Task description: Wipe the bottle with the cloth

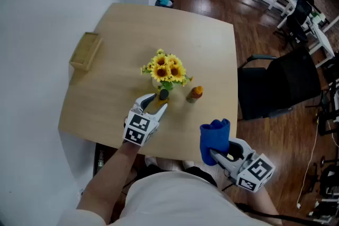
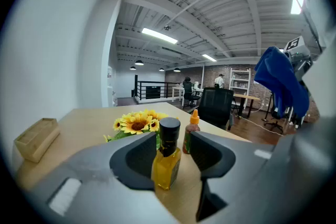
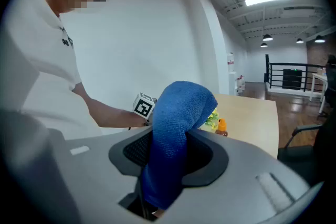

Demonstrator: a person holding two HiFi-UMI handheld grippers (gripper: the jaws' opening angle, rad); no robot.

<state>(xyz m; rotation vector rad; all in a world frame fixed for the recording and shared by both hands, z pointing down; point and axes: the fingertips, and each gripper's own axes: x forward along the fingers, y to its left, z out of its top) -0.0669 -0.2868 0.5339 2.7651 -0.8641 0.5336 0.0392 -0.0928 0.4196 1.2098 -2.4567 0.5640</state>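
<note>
I find the left gripper (image 1: 159,102), frame centre, open astride the upright bottle (image 2: 167,157), not yet clamped. The right gripper (image 1: 217,155), lower right, grips the cloth (image 1: 215,137). The bottle lies up-left of it, apart.

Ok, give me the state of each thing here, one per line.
yellow bottle, upright, capped, on the table.
left gripper, open, jaws either side of the yellow bottle.
blue cloth, bunched, clamped.
right gripper, shut on the blue cloth.
orange-capped bottle, upright, capped, standing free.
sunflowers, upright.
</note>
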